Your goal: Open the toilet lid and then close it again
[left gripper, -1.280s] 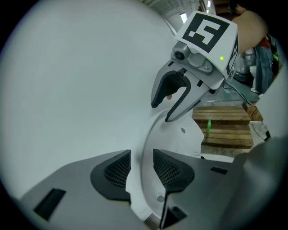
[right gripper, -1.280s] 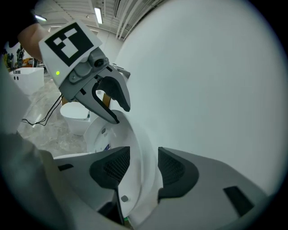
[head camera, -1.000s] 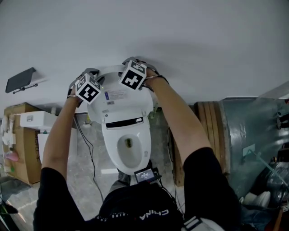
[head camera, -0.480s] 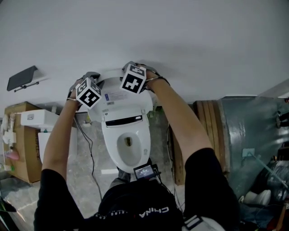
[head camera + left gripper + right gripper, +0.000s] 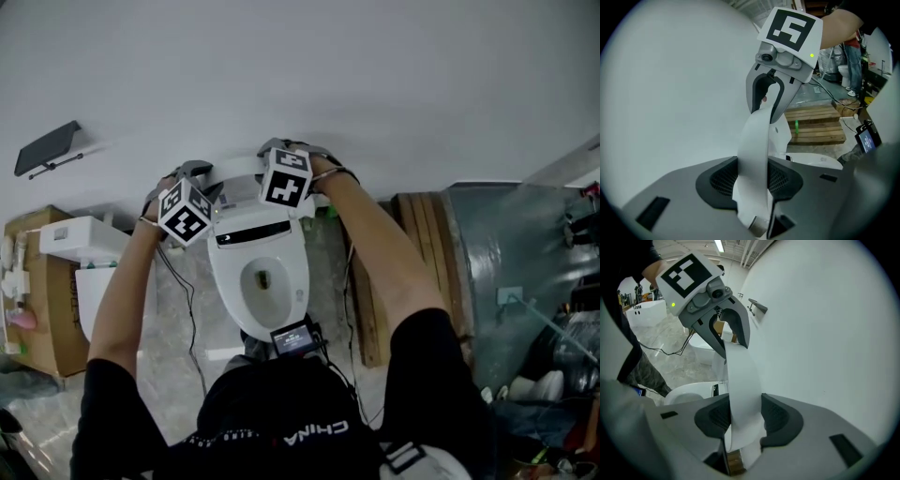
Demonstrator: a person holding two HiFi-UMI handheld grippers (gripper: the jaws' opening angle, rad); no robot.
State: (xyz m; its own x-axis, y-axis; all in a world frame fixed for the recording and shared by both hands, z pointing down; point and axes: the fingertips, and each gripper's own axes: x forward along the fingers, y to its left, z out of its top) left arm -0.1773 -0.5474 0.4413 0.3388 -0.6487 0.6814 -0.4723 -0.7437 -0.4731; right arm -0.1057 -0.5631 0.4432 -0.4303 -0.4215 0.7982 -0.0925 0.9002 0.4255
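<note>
Toilet lid (image 5: pixel 754 140) raised, wall (image 5: pixel 670 93) close behind; rim pinched by left tool (image 5: pixel 751 180) and right tool (image 5: pixel 746 420), jaws just widening.

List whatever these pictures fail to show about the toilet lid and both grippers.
1. Head view: marker cubes and hands hide the jaws of the left gripper and right gripper. Their own views show the toilet lid between the jaws, which have just been opening.
2. Lid's face: edge-on in both gripper views, mostly behind the cubes in the head view.
3. Small screen: print too small, head view.
</note>
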